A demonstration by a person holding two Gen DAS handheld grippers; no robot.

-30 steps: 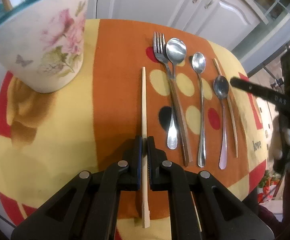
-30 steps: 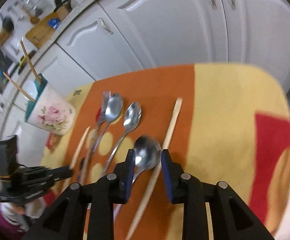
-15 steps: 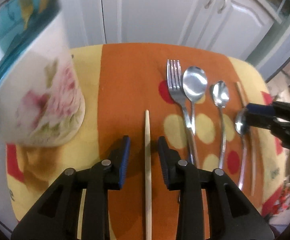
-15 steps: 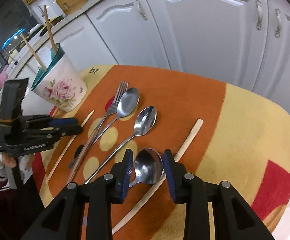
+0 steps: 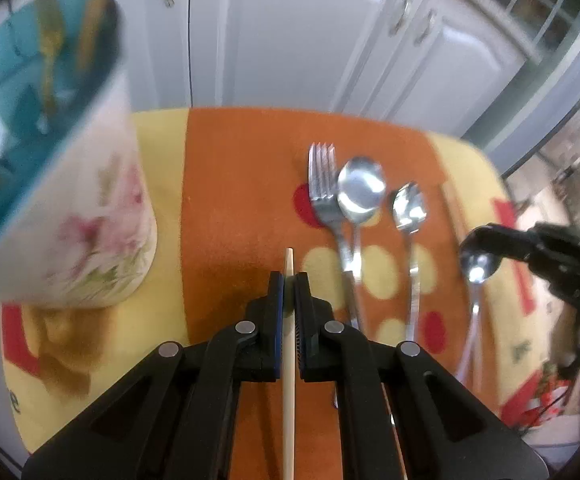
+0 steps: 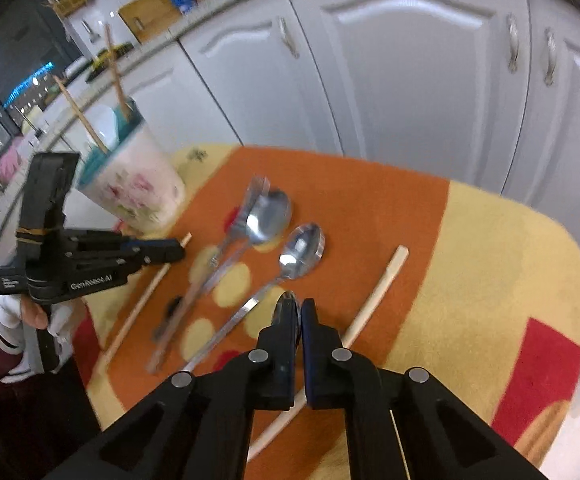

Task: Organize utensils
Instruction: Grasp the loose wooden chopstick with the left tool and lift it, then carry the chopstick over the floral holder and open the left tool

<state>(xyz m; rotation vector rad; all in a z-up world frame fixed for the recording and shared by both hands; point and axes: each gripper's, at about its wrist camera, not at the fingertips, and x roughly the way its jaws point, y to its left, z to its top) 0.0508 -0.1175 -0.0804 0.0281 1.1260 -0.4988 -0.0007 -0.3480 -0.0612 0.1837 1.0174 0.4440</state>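
Looking along the left gripper (image 5: 289, 280), the left wrist view shows its blue-padded jaws clenched on a pale wooden chopstick (image 5: 288, 364), whose tip pokes out just ahead. Left of it stands a blurred floral cup (image 5: 90, 216) with a teal inside; to the right lie a fork (image 5: 325, 200) and two steel spoons on the orange-and-yellow cloth (image 5: 230, 184).

Only the right wrist view shows the right gripper (image 6: 299, 312) closed on the bowl of a small spoon (image 6: 290, 295); a second chopstick (image 6: 373, 296) lies just beside it on the right, with white cabinets (image 6: 409, 72) beyond.
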